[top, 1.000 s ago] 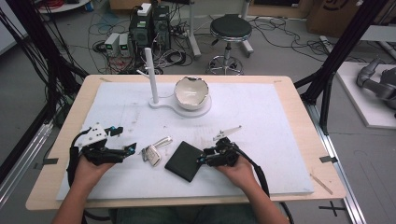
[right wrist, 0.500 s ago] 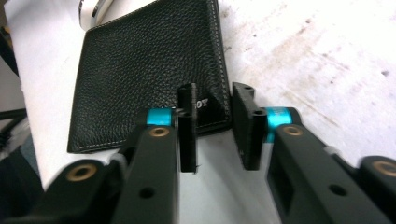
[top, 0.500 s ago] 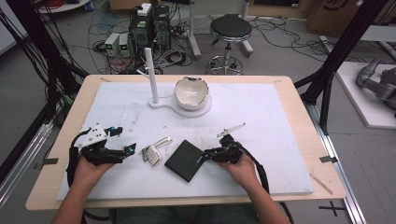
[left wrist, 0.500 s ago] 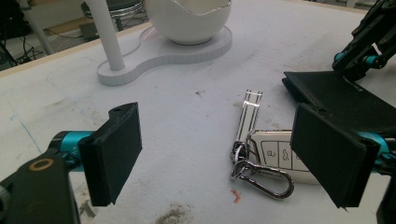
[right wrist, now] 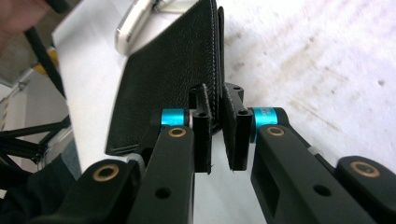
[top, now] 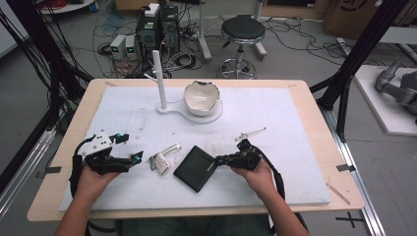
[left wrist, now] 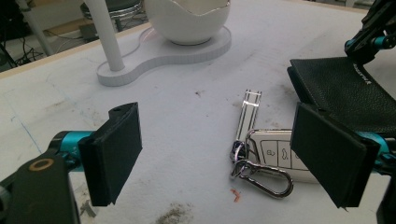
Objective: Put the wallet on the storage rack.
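your right gripper (top: 220,159) has its fingers (right wrist: 201,122) clamped on the right-hand edge of the black wallet (top: 195,168), which lies near the front middle of the counter (top: 305,128). in the right gripper view the wallet's stitched edge sits between the two pads and the rest of the leather runs away from you, so the grip is at one end and the whole body lies to the left of the fingers. any lift will have it hanging or levering from that edge; i judge a pull straight back toward the right hand would keep it flattest.

your left gripper (top: 132,158) rests at the near left with its fingers (left wrist: 116,151) wide apart and holding nothing. just ahead of it, to its right, lies the car key (left wrist: 275,156) with its carabiner clip (left wrist: 261,177) and a slim silver piece (left wrist: 247,116) whose long axis runs away from you. the key sits between the left fingers and the wallet's left edge, just beside the wallet, so the left hand is the nearer one for the key and the right hand already owns the wallet.

farther back, well apart from both hands, stand the white post (top: 159,78) and the cracked white bowl (top: 201,97) on their shared base, and a small metal piece (top: 251,132) lies beyond the right hand.
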`<action>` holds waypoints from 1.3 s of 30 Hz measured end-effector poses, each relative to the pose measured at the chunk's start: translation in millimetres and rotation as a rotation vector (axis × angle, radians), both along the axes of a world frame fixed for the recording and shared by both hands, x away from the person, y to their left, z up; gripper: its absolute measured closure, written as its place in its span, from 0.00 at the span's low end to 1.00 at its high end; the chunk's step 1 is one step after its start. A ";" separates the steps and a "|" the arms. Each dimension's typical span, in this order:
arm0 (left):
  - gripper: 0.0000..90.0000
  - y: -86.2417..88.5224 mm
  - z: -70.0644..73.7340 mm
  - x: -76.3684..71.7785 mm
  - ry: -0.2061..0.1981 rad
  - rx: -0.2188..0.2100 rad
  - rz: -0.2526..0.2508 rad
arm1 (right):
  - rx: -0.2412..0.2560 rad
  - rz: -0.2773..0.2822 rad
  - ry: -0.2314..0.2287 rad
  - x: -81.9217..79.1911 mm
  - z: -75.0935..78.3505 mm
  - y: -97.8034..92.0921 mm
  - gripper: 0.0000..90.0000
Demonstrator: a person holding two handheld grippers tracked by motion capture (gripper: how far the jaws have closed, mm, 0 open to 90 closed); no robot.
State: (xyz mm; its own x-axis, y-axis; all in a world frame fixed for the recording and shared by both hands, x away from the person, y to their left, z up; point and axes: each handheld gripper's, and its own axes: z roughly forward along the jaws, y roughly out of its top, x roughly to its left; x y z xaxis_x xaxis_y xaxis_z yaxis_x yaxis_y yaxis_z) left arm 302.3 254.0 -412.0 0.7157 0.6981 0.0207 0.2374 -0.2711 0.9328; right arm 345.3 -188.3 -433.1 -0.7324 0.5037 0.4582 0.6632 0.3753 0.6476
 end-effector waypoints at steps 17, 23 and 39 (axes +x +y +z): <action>0.19 0.6 0.0 0.2 0.002 -0.003 0.001 | 0.136 0.018 -0.090 -7.5 22.1 -9.2 0.95; 0.19 -0.1 -0.1 -0.1 -0.001 -0.003 -0.004 | 0.167 0.013 -0.138 -9.9 32.3 -12.9 0.95; 0.19 -1.0 -0.3 0.3 0.004 -0.002 -0.010 | 0.189 0.027 -0.178 -12.9 41.4 -12.6 0.95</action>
